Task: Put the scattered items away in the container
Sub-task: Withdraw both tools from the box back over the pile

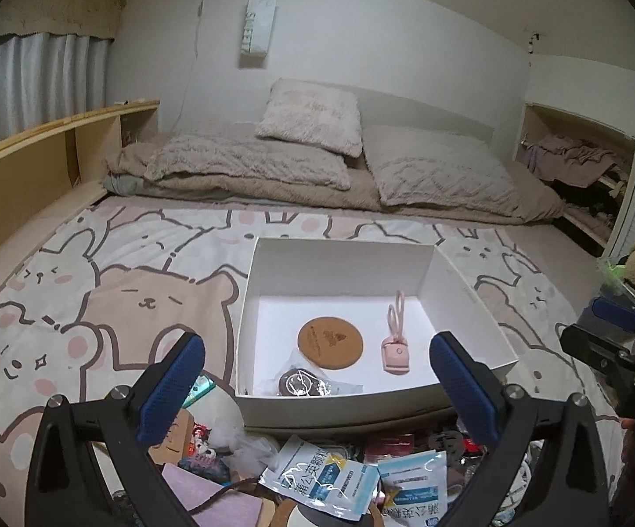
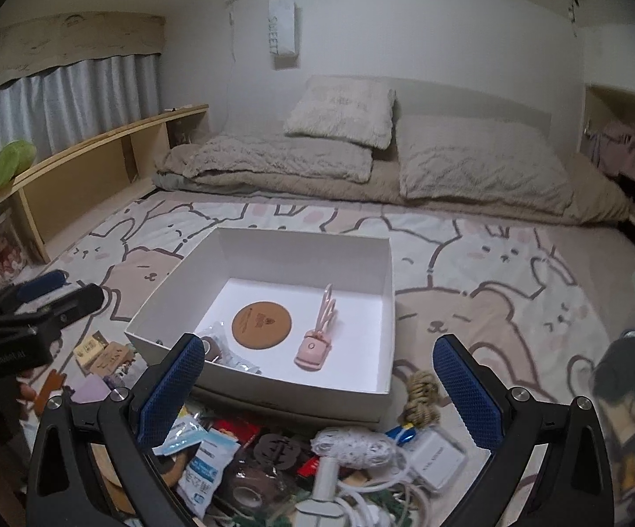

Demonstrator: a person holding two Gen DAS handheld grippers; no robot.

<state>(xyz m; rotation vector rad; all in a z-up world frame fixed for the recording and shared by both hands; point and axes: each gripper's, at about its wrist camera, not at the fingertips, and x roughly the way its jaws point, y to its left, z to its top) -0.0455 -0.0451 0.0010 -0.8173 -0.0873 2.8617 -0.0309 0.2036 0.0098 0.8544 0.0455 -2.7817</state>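
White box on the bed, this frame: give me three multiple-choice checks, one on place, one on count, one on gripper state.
1. Where does the round brown coaster lie?
A. On the floor of the white box
B. On a pillow
C. On the wooden shelf

2. How many items are in the white box?
A. One
B. Three
C. Six

3. How do the jaws of the left gripper and the right gripper stand?
A. Both open, nothing between them
B. Both shut on a packet
C. Left shut, right open

Answers:
1. A: the coaster lies flat on the box floor, left of the pink bunny-eared gadget.
2. B: the coaster, the pink gadget and a clear-wrapped dark item in the near corner.
3. A: in each wrist view the blue pads stand wide apart with nothing clamped.
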